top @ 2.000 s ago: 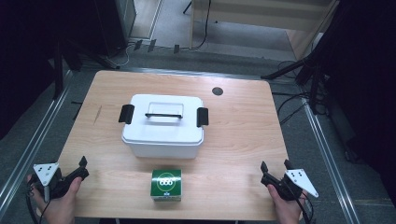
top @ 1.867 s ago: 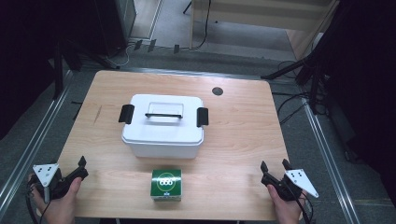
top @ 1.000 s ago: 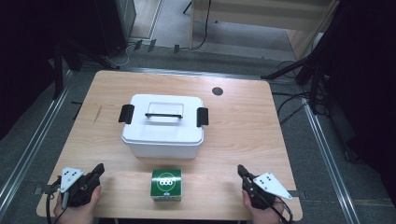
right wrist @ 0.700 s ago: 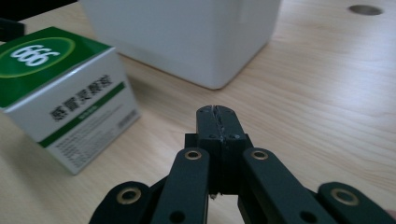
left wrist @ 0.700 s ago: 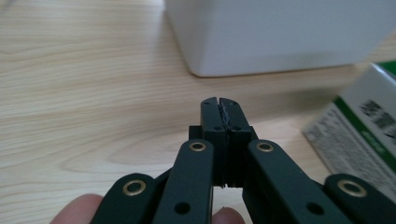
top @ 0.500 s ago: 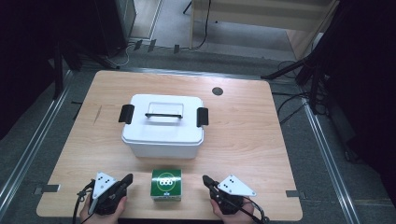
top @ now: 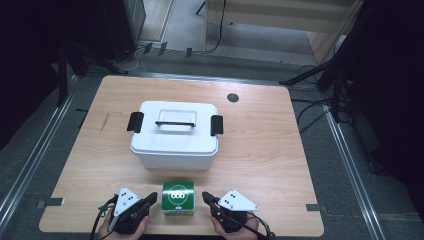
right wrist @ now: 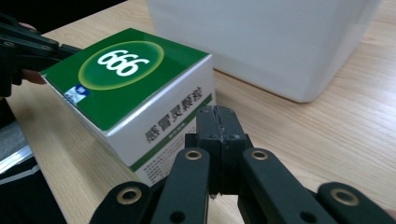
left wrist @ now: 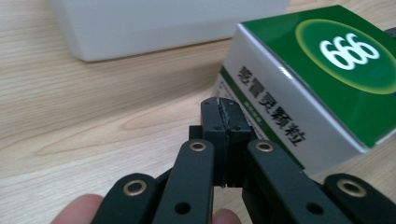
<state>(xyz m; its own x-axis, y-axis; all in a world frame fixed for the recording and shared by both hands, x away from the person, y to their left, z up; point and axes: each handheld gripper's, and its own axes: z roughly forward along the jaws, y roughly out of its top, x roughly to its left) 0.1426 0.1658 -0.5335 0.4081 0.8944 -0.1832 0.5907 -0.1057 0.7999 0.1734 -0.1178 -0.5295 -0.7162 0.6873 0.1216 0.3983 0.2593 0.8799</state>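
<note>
A lidded white bin (top: 174,134) sits mid-worktop (top: 260,150), contents hidden. At the near edge, a green box (top: 178,198) lies between the left tool (top: 151,197) and right tool (top: 205,196), both pinched together, empty.

- We see a table (top: 280,150) of pale wood-grain board, smooth with a soft sheen.
- The green box (top: 178,198) looks like glossy printed cardboard; we catch light on its green top (right wrist: 121,79) and its white sides (left wrist: 275,121).
- We take the white container (top: 175,132) for smooth matt plastic, with black plastic latches and a dark handle.
- The left gripper (left wrist: 223,109) and right gripper (right wrist: 218,119) have matt black plastic jaws, faintly grainy, set with brass-coloured metal rivets.
- Each gripper carries a flat matt grey plate (top: 238,200).
</note>
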